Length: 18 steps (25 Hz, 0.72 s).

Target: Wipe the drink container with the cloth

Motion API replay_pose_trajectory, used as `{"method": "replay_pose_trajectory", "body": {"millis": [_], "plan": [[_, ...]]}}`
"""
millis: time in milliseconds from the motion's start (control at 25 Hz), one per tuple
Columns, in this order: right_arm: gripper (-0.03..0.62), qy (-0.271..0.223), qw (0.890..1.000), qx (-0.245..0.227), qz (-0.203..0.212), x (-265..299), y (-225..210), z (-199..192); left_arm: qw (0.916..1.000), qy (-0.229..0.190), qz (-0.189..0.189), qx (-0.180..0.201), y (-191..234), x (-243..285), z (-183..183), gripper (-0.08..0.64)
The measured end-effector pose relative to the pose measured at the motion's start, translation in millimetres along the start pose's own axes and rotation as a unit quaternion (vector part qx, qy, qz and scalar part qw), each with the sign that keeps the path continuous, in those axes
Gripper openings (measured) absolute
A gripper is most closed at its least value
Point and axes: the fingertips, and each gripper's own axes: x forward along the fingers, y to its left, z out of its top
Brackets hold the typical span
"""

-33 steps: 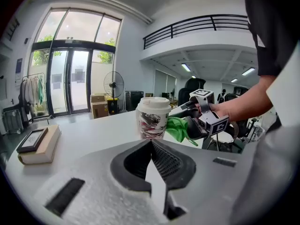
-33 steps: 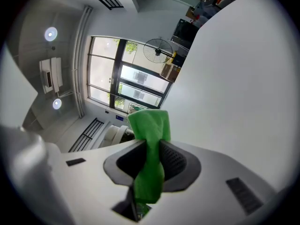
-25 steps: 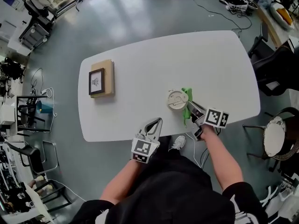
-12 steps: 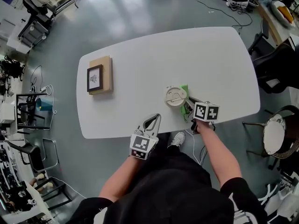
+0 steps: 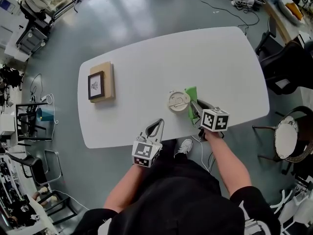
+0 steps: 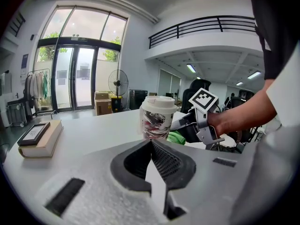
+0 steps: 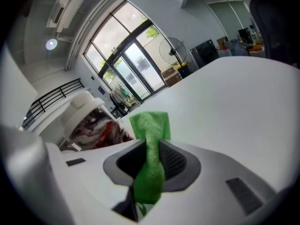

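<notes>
Paper cup point(image 5: 179, 101) with white lid and a red-and-dark printed sleeve, upright on the white table point(image 5: 146, 62), toward the near-right part of the top. Green cloth point(image 5: 190, 101) just beside the cup's right side, seen from the head; whether it actually touches the cup wall can't be told. Right gripper point(image 5: 195, 107) has its jaws clamped on the cloth: in the right gripper view the cloth point(image 7: 150, 146) is pinched between the two pads, a flap sticking up past the tips, the cup point(image 7: 91, 121) just to the left. Left gripper point(image 5: 157, 126) sits over the table's near edge, apart from the cup, tips aimed at it; jaws pressed together with nothing between them. In the left gripper view the cup point(image 6: 157, 121) stands straight ahead beyond the tips, a bit of green at its base on the right. Tan book point(image 5: 104, 82) lies well apart at the table's left end, a small black-framed picture point(image 5: 95, 85) on top
</notes>
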Motion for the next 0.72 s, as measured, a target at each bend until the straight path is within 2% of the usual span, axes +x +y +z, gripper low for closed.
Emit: {"method": "replay_pose_trajectory", "body": {"millis": [160, 400, 560, 720], "plan": [[0.097, -0.076, 0.996, -0.054, 0.001, -36.8, 13.5, 36.1, 0.9999, -0.012, 0.003, -0.006, 0.6, -2.2, 7.5, 0.014], [0.095, -0.169, 0.974, -0.149, 0.020, -88.9, 50.6, 82.2, 0.9995, -0.029, 0.001, -0.007, 0.6, -8.5, 21.1, 0.014], [0.095, -0.224, 0.951, -0.209, 0.044, -119.7, 85.5, 100.9, 0.9986, -0.047, 0.005, -0.023, 3.4, -13.9, 34.8, 0.014], [0.095, -0.267, 0.920, -0.282, 0.061, -143.2, 122.4, 108.5, 0.9974, -0.065, 0.009, -0.030, 9.3, -18.6, 39.7, 0.014]]}}
